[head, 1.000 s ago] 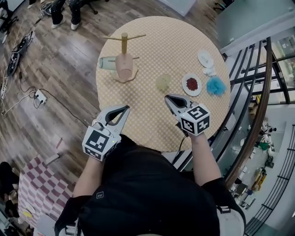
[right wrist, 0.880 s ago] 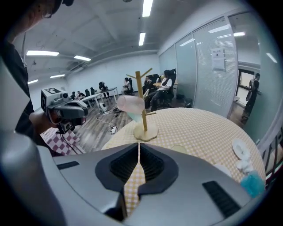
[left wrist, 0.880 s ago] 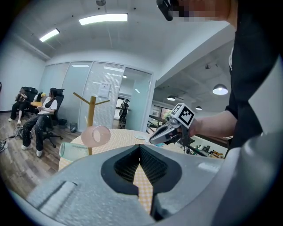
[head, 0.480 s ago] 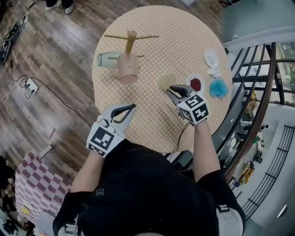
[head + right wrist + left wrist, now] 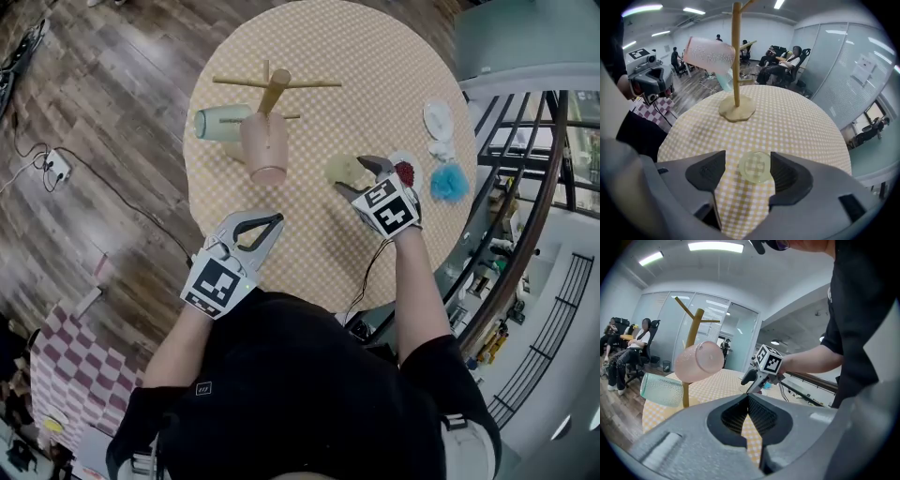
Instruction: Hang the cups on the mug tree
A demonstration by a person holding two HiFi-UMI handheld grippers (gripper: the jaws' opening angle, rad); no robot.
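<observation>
Right claw, centre right: jaws just opening, yellow cup between, ungripped, on checked surface. Left claw, lower left: closed, empty.

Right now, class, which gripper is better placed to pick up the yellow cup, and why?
Right. The right gripper, jaws just opened, has the yellow cup between them; the left gripper is shut, farther away.

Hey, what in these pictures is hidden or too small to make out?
Head view: the pink cup covers the base of the mug tree.
Head view: the right claw, whose jaws have just been opening with the yellow cup between them, hides part of the plate; the red bits there are too small to name.
Head view: the white things near the table edge are too small to identify.
</observation>
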